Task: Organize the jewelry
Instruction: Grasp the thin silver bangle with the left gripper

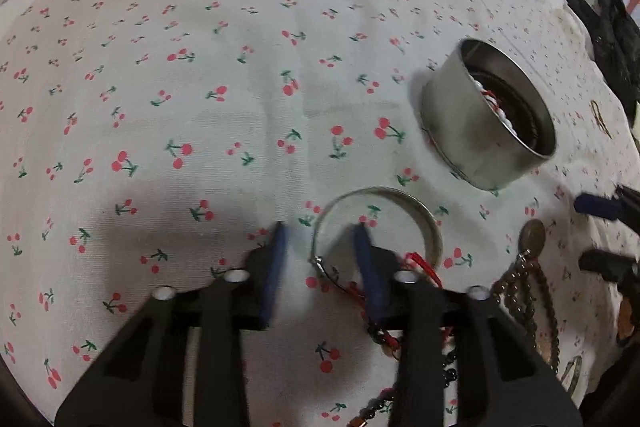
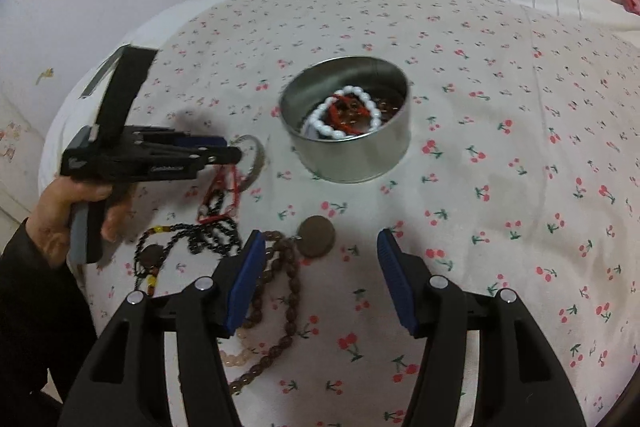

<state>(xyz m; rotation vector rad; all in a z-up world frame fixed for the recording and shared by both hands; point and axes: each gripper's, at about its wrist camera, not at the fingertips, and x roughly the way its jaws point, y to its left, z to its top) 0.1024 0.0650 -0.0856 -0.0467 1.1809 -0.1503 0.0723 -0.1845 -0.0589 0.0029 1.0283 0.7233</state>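
On the bed (image 1: 200, 75), the left gripper (image 1: 320, 231) straddles the rim of a silver bangle (image 1: 380, 195), its fingers not pressing it. The right gripper (image 2: 320, 239) hangs with fingers apart and empty above a brown necklace (image 2: 288, 279). The tin (image 2: 352, 147) lies mid-bed.

The cherry-print bedsheet (image 2: 520, 187) lies bare right of the round metal tin (image 2: 352, 147) and beyond it. On the near left, tangled bead necklaces (image 2: 224, 239), a brown disc (image 2: 317, 236) and a silver bangle (image 1: 380, 227) crowd the way.
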